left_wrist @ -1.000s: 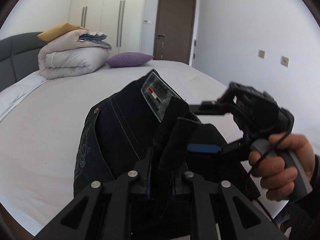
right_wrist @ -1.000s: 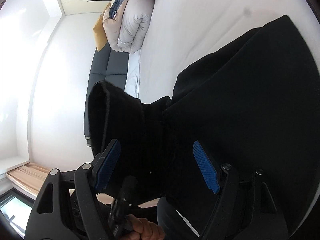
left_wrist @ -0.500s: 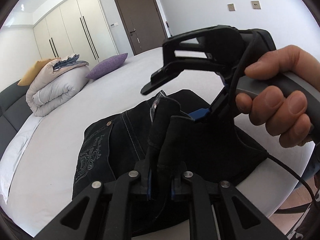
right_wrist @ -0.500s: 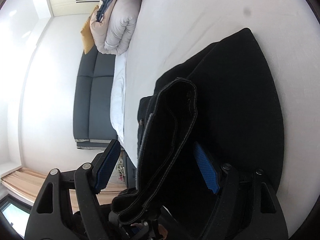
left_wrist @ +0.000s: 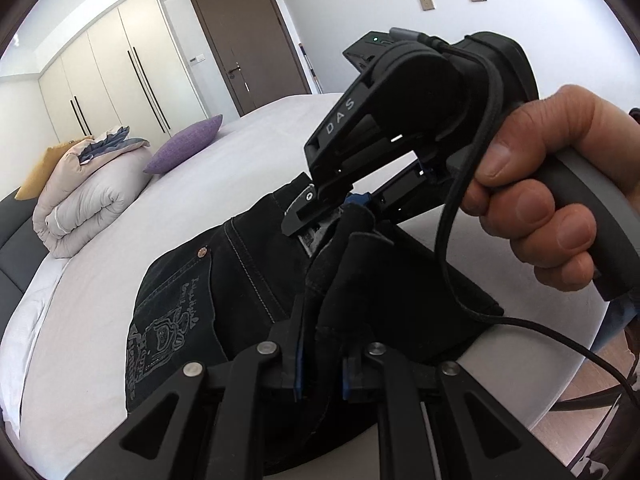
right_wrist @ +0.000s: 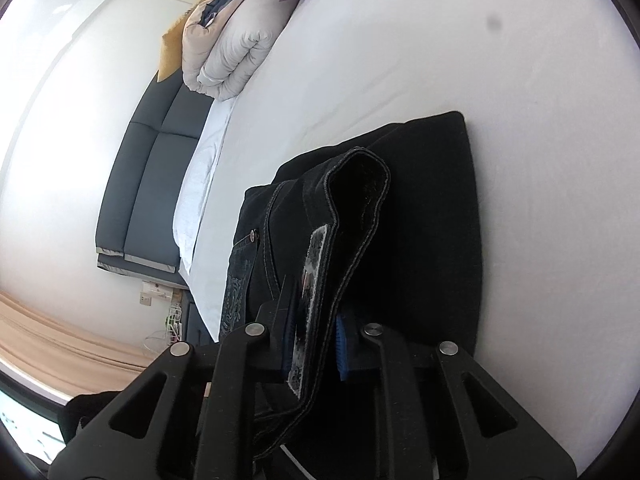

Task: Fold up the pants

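Black jeans (left_wrist: 240, 280) lie folded on the white bed (left_wrist: 92, 280), embroidered back pocket to the left. My left gripper (left_wrist: 322, 364) is shut on a raised fold of the waistband. My right gripper (left_wrist: 332, 208), held by a person's hand (left_wrist: 532, 192), comes in from the right and bites the waistband by the label just beyond the left one. In the right wrist view the right gripper (right_wrist: 314, 340) has its jaws closing, with the blue pads pressed on the waistband and label of the jeans (right_wrist: 432, 220). The rest of the jeans lies flat on the sheet (right_wrist: 440, 60).
A rolled duvet (left_wrist: 80, 196) with a yellow cushion and a purple pillow (left_wrist: 184, 144) sits at the head of the bed, against a dark headboard (right_wrist: 148, 184). The bed's edge (left_wrist: 560, 340) runs close on the right, with wood floor beyond. Wardrobes and a brown door (left_wrist: 248, 40) stand at the back.
The right gripper's wide-open jaws have come together on the waistband. The left gripper has rolled and moved with its fold, and the right gripper now sits much closer to it.
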The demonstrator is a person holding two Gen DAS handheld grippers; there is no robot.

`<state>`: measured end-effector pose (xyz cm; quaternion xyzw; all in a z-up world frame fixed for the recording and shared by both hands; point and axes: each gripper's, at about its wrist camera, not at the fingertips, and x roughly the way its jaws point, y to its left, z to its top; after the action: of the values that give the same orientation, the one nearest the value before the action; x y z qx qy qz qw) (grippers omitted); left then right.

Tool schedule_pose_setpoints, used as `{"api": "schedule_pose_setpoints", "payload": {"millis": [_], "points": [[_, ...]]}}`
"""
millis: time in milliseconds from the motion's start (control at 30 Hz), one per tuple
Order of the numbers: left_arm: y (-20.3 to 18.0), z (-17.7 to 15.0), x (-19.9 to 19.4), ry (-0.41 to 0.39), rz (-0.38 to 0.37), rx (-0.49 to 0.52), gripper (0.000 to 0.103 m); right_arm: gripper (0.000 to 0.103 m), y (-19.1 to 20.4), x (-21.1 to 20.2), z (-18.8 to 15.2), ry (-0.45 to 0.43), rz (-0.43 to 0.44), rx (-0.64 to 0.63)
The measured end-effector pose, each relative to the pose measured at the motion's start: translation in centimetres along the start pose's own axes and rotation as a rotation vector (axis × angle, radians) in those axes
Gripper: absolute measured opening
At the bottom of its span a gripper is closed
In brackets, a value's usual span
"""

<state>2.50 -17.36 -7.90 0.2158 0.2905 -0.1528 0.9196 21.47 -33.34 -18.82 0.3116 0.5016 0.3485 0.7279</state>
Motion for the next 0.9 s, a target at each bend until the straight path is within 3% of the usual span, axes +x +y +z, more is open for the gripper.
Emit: {"api": "schedule_pose_setpoints", "payload": {"millis": [400, 700, 900], "points": [[-2.0, 0.9, 0.5, -0.001, -0.028, 0.036, 0.013, 0.015, -2.3, -4.1, -0.2, -0.063, -0.013, -0.011], [-3.0, -0.1, 1.0, 0.026, -0.043, 0.058, 0.014, 0.015, -4.7, -3.7, -1.1, -0.073, -0.017, 0.006], [-2.7, -0.3, 0.8, 0.029, -0.061, 0.019, 0.028, 0.017, -5.9, -4.5, -1.6, -0.085, 0.02, 0.042]]}}
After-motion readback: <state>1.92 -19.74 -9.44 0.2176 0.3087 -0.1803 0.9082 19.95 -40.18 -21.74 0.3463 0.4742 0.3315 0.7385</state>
